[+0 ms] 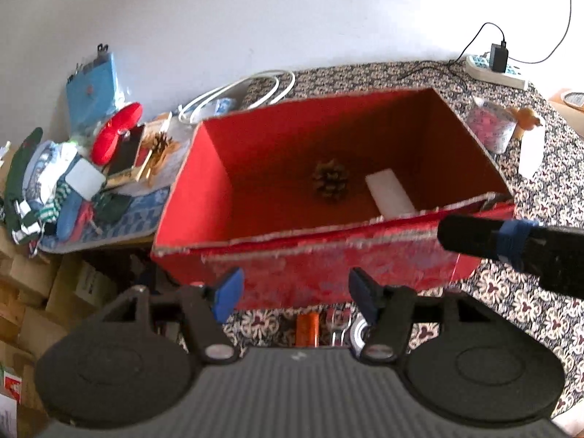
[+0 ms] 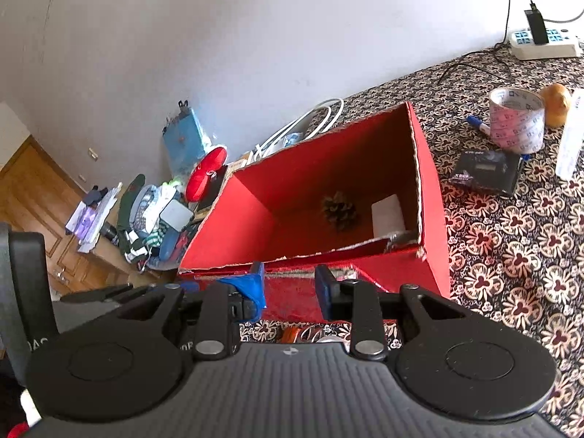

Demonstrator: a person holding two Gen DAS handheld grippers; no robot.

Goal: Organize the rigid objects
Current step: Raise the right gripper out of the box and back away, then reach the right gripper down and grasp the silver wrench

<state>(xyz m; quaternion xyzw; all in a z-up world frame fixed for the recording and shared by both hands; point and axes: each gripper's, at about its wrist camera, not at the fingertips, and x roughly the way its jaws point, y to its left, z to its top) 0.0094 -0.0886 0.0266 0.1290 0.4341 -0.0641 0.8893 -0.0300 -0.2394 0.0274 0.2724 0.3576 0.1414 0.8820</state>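
A red cardboard box [image 1: 277, 168] stands open on the patterned tablecloth [image 2: 511, 255]. Inside lie a pine cone [image 1: 330, 180] and a white block [image 1: 388, 191]; the right wrist view shows the same pine cone [image 2: 339, 208] and block [image 2: 388, 215]. My left gripper [image 1: 296, 292] hangs open in front of the box's near wall, nothing between its blue pads. My right gripper [image 2: 288, 288] is also in front of that near wall, its pads apart with only the red wall behind them. One of its fingers [image 1: 474, 235] lies along the box's near right rim.
Right of the box stand a tape roll [image 2: 516, 124], a black carton [image 2: 485, 171], an orange figure [image 2: 556, 104] and a white bottle [image 2: 571, 138]. A power strip [image 2: 544, 43] lies at the back. A clutter pile [image 1: 73, 175] sits left. Under my left gripper lies an orange item [image 1: 306, 328].
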